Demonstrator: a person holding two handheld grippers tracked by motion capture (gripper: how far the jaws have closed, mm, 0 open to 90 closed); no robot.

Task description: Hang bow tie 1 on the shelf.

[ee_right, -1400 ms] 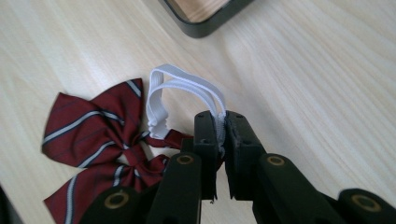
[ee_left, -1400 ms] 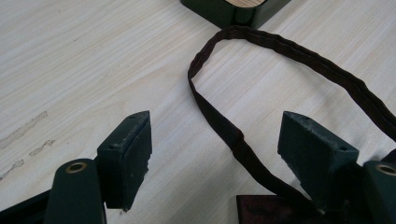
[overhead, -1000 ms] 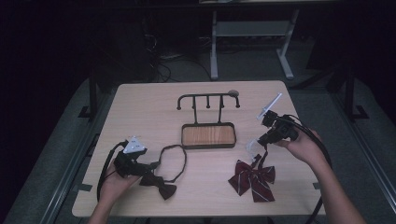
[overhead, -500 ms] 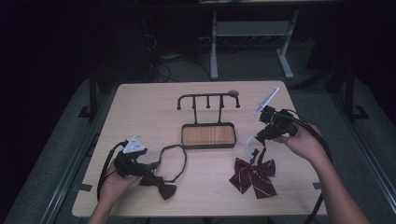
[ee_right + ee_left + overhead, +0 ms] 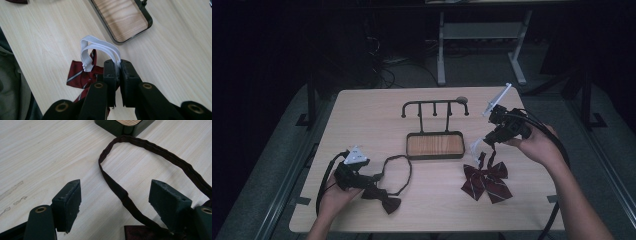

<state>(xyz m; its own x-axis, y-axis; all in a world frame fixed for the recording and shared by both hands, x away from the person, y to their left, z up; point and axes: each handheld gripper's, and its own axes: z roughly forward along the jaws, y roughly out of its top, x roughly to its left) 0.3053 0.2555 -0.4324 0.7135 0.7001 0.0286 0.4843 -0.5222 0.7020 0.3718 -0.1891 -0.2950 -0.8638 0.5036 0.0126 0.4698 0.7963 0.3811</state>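
A dark brown bow tie (image 5: 385, 201) lies at the table's front left, its strap (image 5: 405, 169) spread in a loop. My left gripper (image 5: 373, 183) rests beside it, open. In the left gripper view the strap (image 5: 125, 196) runs between the jaws of that gripper (image 5: 116, 188) without either pad pressing it. At the right, my right gripper (image 5: 486, 142) is shut on the white elastic strap (image 5: 476, 147) of a red striped bow tie (image 5: 487, 181), held above the table. The right gripper view shows the gripper (image 5: 119, 65) pinching the white strap (image 5: 97, 45), with the red bow tie (image 5: 80, 76) hanging below.
A black stand with a row of hooks (image 5: 435, 106) rises from a wooden-floored tray (image 5: 434, 145) at mid table, between the two grippers. The tray's corner (image 5: 120, 127) lies just beyond the brown strap. Bare tabletop (image 5: 362, 120) lies at the back left.
My right gripper has risen with the white strap, pulling the red bow tie's middle up off the table. The left gripper and the brown bow tie have stayed put.
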